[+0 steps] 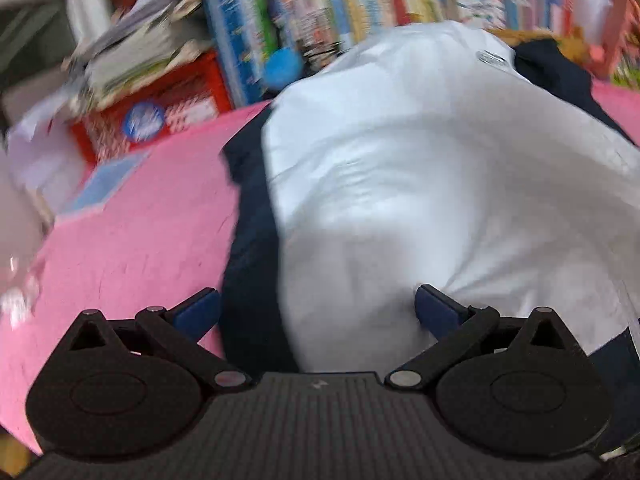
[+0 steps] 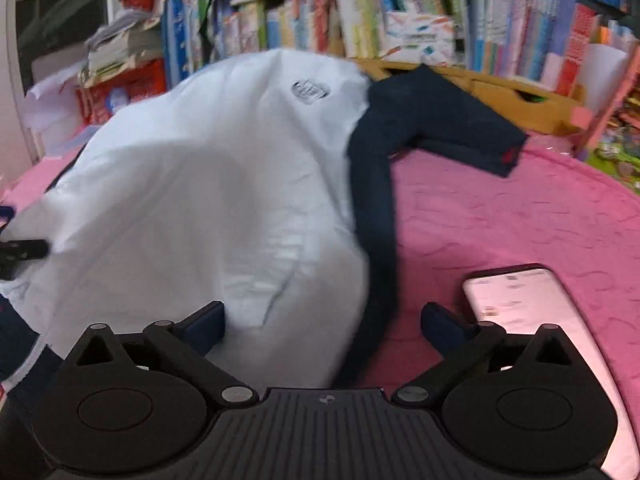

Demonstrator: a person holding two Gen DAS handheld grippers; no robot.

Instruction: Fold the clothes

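Blue pads on both of your grippers stand wide apart, clamped on nothing. Left gripper: its jaws straddle the near hem of the shirt, one pad over the navy side panel, the other over the white body; blur hides whether either pad touches cloth. Right gripper: jaws at full spread over the shirt's near right edge, one pad over white fabric, the other over the pink cover past the navy side strip; nothing between them is pinched.

Outward from the shirt: it lies front-up on the pink cover, chest logo at the far end, right navy sleeve spread out flat to the side. A phone lies just right of the shirt's near hem, beside your right gripper. Bookshelf stands behind the shirt's collar end.

Progress, as I read it: shirt spread out, no fold visible yet. Left sleeve is not clearly visible. Everything is left: both sides in, sleeves in, then hem to collar. Watch the phone when you drag the right edge.
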